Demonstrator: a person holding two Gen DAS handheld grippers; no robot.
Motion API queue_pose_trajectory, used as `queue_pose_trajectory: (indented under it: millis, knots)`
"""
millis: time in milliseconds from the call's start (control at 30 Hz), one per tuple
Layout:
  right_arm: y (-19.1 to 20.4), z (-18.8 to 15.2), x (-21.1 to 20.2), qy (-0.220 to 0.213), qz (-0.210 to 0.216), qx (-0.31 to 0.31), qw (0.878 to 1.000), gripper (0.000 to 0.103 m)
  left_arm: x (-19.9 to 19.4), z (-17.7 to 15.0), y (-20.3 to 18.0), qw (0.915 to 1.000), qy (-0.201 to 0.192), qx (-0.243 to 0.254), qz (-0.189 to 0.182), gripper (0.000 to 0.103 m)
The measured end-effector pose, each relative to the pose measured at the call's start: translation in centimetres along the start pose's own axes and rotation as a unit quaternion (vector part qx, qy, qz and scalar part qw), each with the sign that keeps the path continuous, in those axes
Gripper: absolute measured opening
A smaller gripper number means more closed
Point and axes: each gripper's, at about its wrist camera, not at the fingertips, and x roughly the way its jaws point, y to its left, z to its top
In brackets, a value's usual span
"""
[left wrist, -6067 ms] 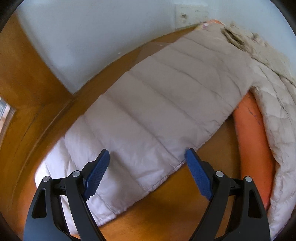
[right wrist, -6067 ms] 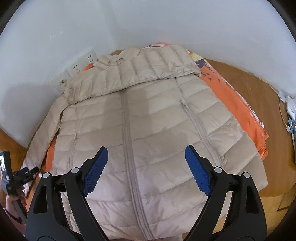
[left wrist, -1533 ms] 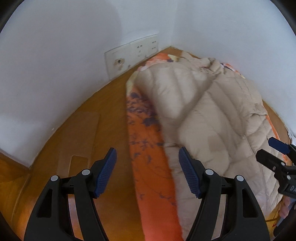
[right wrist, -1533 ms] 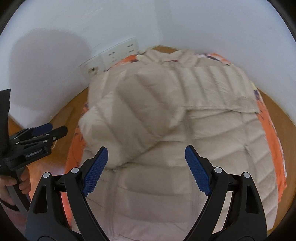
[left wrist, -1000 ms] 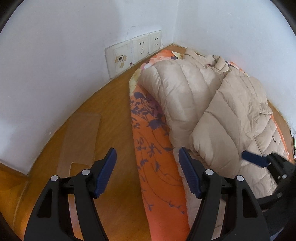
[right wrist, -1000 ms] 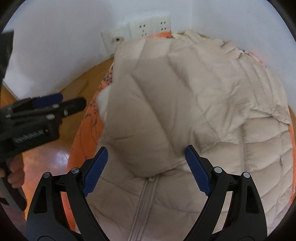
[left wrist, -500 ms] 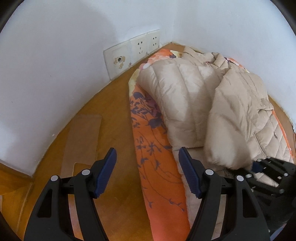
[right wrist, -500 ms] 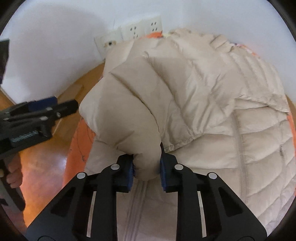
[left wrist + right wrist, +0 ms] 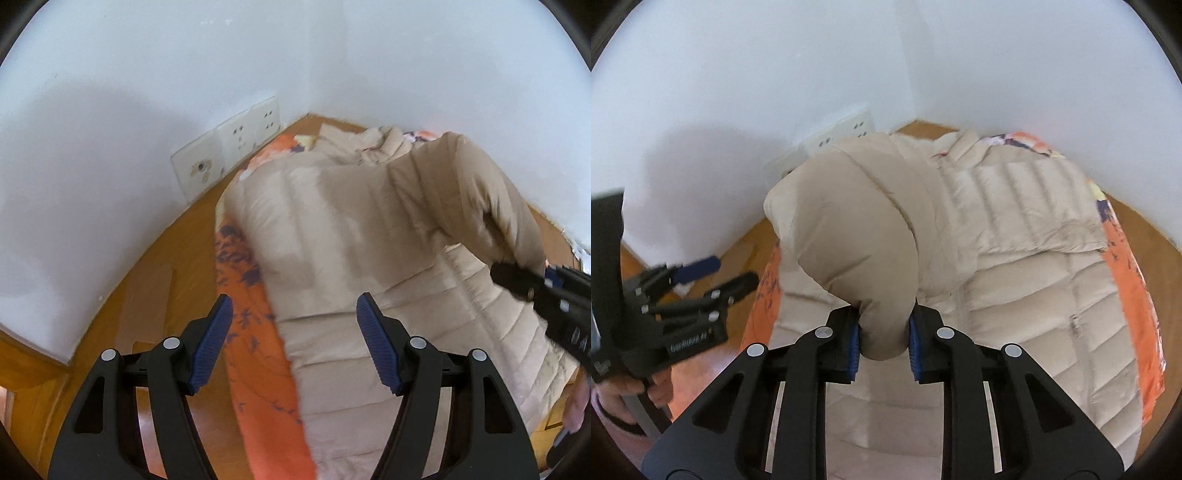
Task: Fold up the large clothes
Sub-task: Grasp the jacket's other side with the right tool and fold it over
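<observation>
A beige quilted down jacket [image 9: 332, 240] lies front up on an orange flowered cloth [image 9: 255, 332] in a corner of white walls. My right gripper [image 9: 882, 332] is shut on the cuff end of its sleeve [image 9: 857, 229] and holds it raised in an arch above the jacket body [image 9: 1015, 295]. In the left wrist view the same sleeve [image 9: 480, 192] hangs from the right gripper [image 9: 532, 284] at the right edge. My left gripper [image 9: 294, 306] stands open and empty above the jacket's left edge and the cloth. It shows in the right wrist view as the left gripper [image 9: 729, 271], held by a hand [image 9: 617, 398].
Wall sockets [image 9: 236, 147] sit low on the left wall, close to the jacket's shoulder. Brown wooden surface [image 9: 177, 258] runs between the wall and the cloth. White walls close in behind and to the right of the jacket.
The right gripper has shut on the sleeve's end and lifted it up off the jacket. The left gripper has risen and drawn back, still open.
</observation>
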Motion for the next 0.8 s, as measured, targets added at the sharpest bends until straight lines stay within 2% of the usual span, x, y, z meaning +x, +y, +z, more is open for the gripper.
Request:
queue_pose_trajectory:
  millis: [400,700,767,800]
  knots:
    - [-7.6,6.2,-1.0,-0.032,0.007,0.034,0.999,0.021,2.5,1.9,-4.2,0.9998,0.002,-0.019,0.009,0.068]
    - [-14.6,7.5,3.2,0.009,0.015,0.087,0.996,0.021,7.0,3.9,-5.5,0.9990,0.019,-0.037,0.017,0.068]
    - [-16.3,7.2,4.2,0.017,0.013,0.105,0.994,0.024,8.3,4.3,-5.7,0.9988,0.024,-0.038,0.020,0.068]
    - [-17.0,7.0,4.5,0.018,0.006,0.113,0.993,0.029,8.7,4.4,-5.8,0.9987,0.026,-0.039,0.021,0.068]
